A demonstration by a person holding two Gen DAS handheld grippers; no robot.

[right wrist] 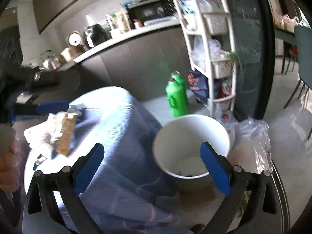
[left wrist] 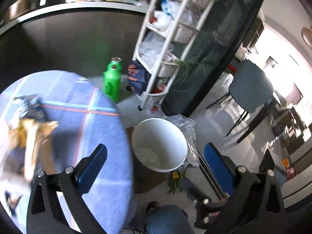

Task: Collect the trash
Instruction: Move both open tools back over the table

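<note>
Both tools open, bin below/ahead

desk: soft blue cloth | bin: smooth white plastic | bottle: shiny green plastic | floor: glossy tiles

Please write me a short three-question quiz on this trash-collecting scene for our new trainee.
1. True or false: the left gripper holds a piece of trash.
2. Where does the white bin stand?
A. on the round table
B. on the floor beside the table
C. on the kitchen counter
3. Fill in: the crumpled wrappers lie on the blue ____.

Key
1. False: both its jaws and the right gripper's stand wide open with nothing between them.
2. B
3. Tablecloth
</note>
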